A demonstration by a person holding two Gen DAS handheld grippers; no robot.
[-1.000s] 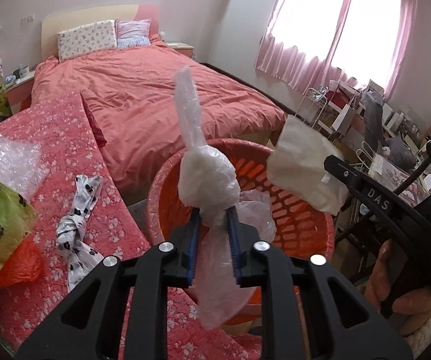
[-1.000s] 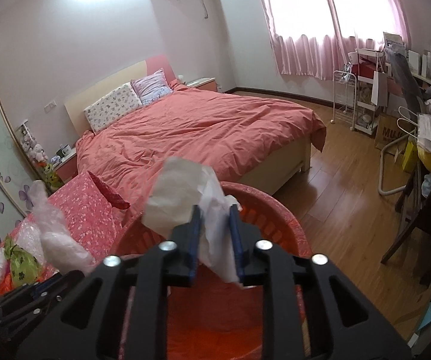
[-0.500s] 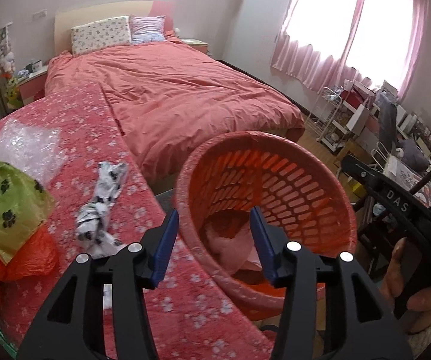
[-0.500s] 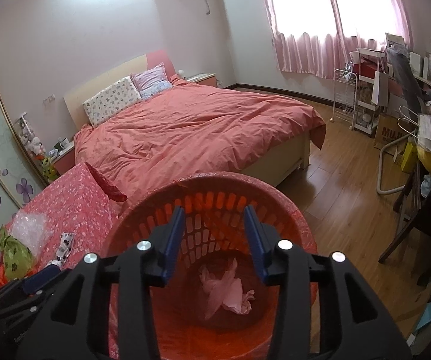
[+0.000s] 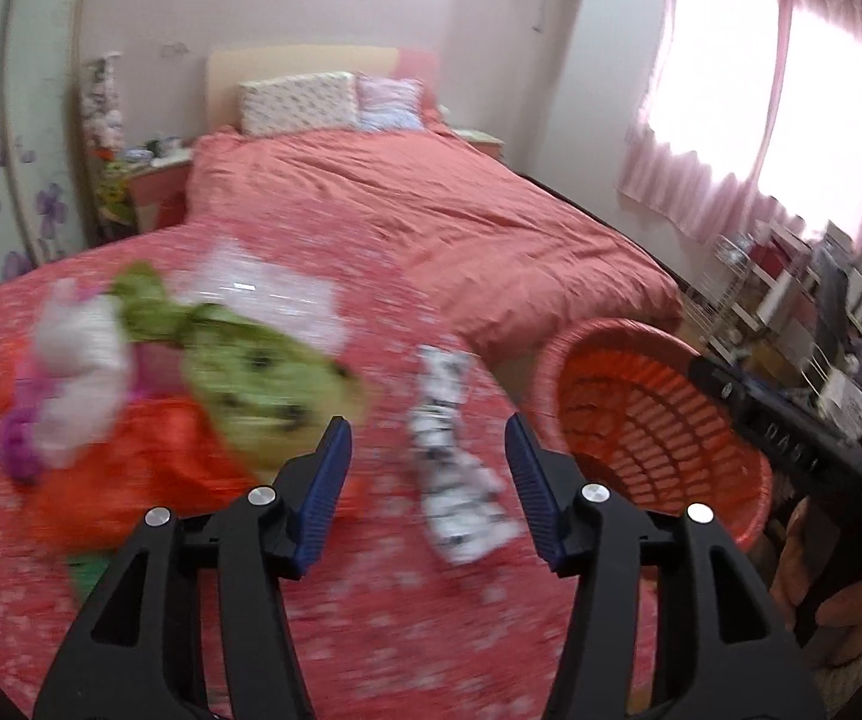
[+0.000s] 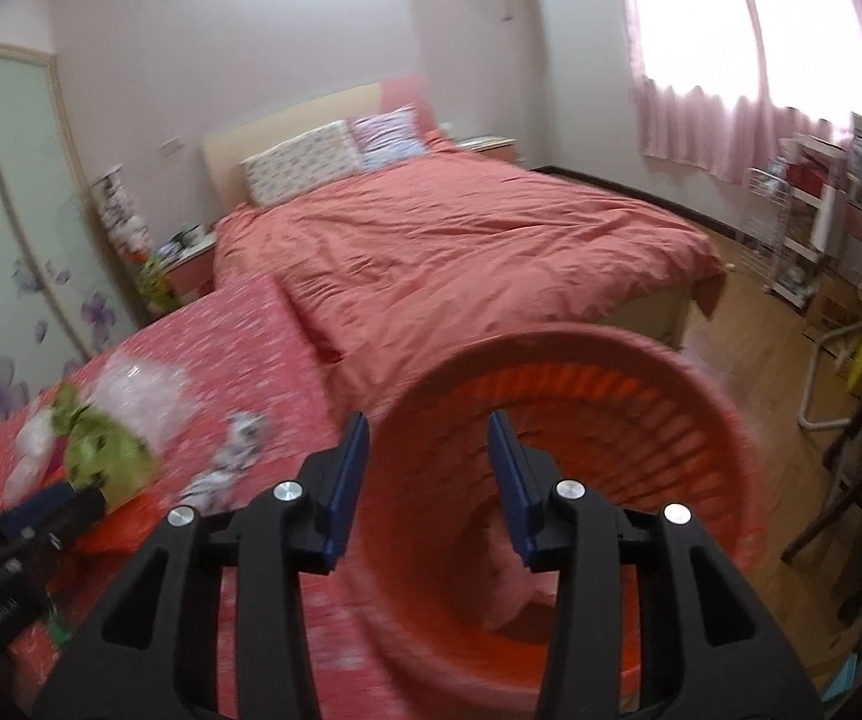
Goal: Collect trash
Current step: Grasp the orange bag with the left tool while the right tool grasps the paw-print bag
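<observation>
My left gripper (image 5: 428,450) is open and empty above the red floral cloth (image 5: 371,612). A black-and-white patterned bag (image 5: 449,480) lies just ahead between its fingers. A green paw-print bag (image 5: 257,372), an orange bag (image 5: 131,468), a white and purple bag (image 5: 71,384) and clear bubble wrap (image 5: 269,294) lie to the left. The orange basket (image 5: 641,420) stands at the right. My right gripper (image 6: 428,450) is open and empty over the basket (image 6: 701,438), which holds pale pink trash (image 6: 521,576).
A bed with a red quilt (image 5: 431,216) lies behind the cloth. A chair and cluttered shelves (image 6: 839,252) stand on the wooden floor at the right. The other gripper (image 5: 803,438) shows at the right of the left wrist view.
Both grippers let their plastic bags fall into the basket and opened. The left gripper has since swung left over the cloth toward the remaining bags. The right gripper stays over the basket.
</observation>
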